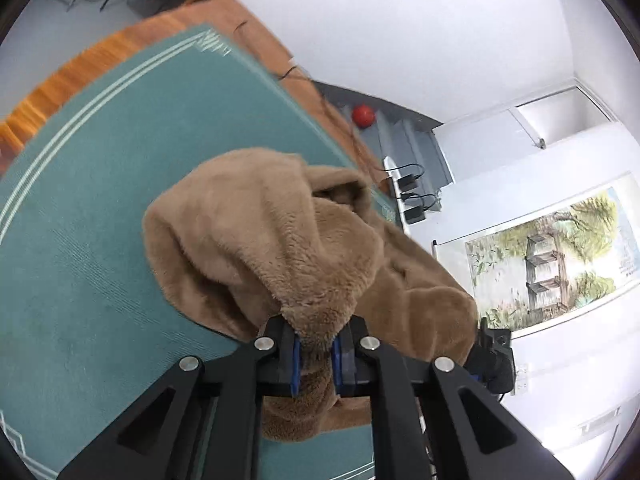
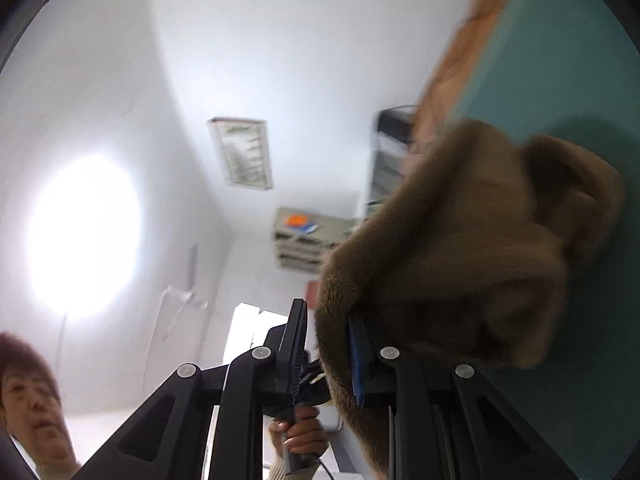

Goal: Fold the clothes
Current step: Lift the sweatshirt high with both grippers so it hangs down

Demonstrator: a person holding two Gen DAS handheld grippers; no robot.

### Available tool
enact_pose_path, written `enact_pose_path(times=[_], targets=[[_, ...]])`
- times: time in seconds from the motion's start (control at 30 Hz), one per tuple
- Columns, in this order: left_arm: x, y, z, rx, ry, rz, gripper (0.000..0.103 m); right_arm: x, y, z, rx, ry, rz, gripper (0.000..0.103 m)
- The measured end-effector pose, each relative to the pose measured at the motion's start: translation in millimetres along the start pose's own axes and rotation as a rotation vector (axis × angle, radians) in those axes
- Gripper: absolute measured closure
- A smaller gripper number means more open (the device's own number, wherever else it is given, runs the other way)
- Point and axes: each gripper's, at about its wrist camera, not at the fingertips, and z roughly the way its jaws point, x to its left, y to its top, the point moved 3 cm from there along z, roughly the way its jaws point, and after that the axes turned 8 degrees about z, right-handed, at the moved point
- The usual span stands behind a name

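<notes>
Two fisheye views share one teal cloth-covered table surface with pale border stripes (image 1: 92,200), which fills the left wrist view from 7 to 11 o'clock and only the 1 to 4 o'clock edge of the right wrist view (image 2: 560,60). A strip of orange-brown wooden floor (image 1: 80,60) borders it at 10 o'clock in the left view; in the right view the same strip is a blur. The fluffy tan fleece garment (image 1: 280,240) is lifted off the table in a bunched heap, hanging between the two tools; its pile is thick and plush, with deep rounded folds. In the right wrist view the garment (image 2: 460,260) sits at 3 to 5 o'clock, motion-blurred, casting a dark shadow on the teal.

The left gripper (image 1: 316,354) is clenched on a tuft of the fleece, blue pads pressing either side. The right gripper (image 2: 326,354) has the fleece lying against its blue-padded finger, with a gap to the other black finger; whether it truly pinches the fabric I cannot tell.

Only the left view shows a framed landscape painting of trees and a pagoda (image 1: 556,256) at 3 o'clock, black chargers on a white power strip (image 1: 408,196), and a small red ball (image 1: 363,115) at 1 o'clock. Only the right view shows the person at 8 o'clock, cut off by the rim, and a hand in a knit cuff (image 2: 298,436) gripping a black handle at 6 o'clock
</notes>
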Motion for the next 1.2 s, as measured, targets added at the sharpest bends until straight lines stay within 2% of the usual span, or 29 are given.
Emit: enact_pose_path(times=[0.1,0.17,0.27,0.33,0.4,0.43,0.5,0.53,0.57,0.6,0.7,0.73,0.77,0.8,0.83,0.9,1.03,1.2], targets=[[-16.7,-13.4,-7.6,-0.014,0.071,0.035,0.09,14.6,-2.1,-1.4,0.04,-0.226,-0.159,0.081],[-11.0,-27.4,-4.9,-0.006,0.111,0.021,0.09,4.2,-3.2,-2.1,0.075,-0.331,-0.195,0.081],[-1.7,-45.9,23.5,0.028,0.195,-0.018,0.089,-18.8,-10.4,7.2,0.108,-0.435,-0.199,0.081],[3.5,-61.3,26.3,0.042,0.271,-0.012,0.089,-37.6,-14.6,13.4,0.12,-0.49,-0.185,0.08],[14.2,-66.7,37.1,0.056,0.349,-0.012,0.082,-62.2,-14.8,20.5,0.124,-0.531,-0.164,0.08],[14.5,-67.5,49.5,0.066,0.372,-0.022,0.079,-76.1,-13.5,28.3,0.128,-0.546,-0.157,0.076],[27.9,-69.8,58.4,0.08,0.404,-0.041,0.054,-100.6,-6.8,47.8,0.137,-0.572,-0.141,0.062],[31.0,-69.4,60.8,0.079,0.418,-0.043,0.048,-108.8,-7.3,49.7,0.142,-0.578,-0.134,0.043],[34.0,-69.1,63.2,0.078,0.431,-0.046,0.04,-114.7,-6.5,50.0,0.145,-0.582,-0.127,0.034],[35.3,-67.9,65.9,0.079,0.433,-0.048,0.039,-118.7,-5.6,51.0,0.147,-0.59,-0.125,0.034],[39.0,-64.4,74.1,0.082,0.439,-0.054,0.039,-123.2,-7.4,52.8,0.157,-0.61,-0.139,0.034],[37.5,-64.2,77.4,0.085,0.428,-0.057,0.039,-126.1,-7.6,58.7,0.164,-0.615,-0.143,0.038],[36.1,-63.9,80.7,0.088,0.416,-0.059,0.05,-128.3,-9.5,59.5,0.174,-0.617,-0.14,0.058],[33.5,-65.1,85.0,0.1,0.38,-0.065,0.076,-129.3,-12.6,55.7,0.185,-0.618,-0.134,0.069],[30.7,-66.7,87.4,0.112,0.348,-0.073,0.084,-130.7,-13.9,53.3,0.191,-0.611,-0.12,0.08],[19.0,-68.1,84.6,0.104,0.287,-0.059,0.087,-133.5,-14.4,46.4,0.192,-0.512,-0.055,0.086],[-15.6,-64.7,66.5,0.053,0.14,-0.028,0.088,-117.1,-10.4,24.5,0.16,-0.221,0.057,0.087],[-59.9,-39.7,19.9,-0.077,-0.053,-0.018,0.088,-75.0,4.9,-6.7,0.102,0.075,0.063,0.087]])
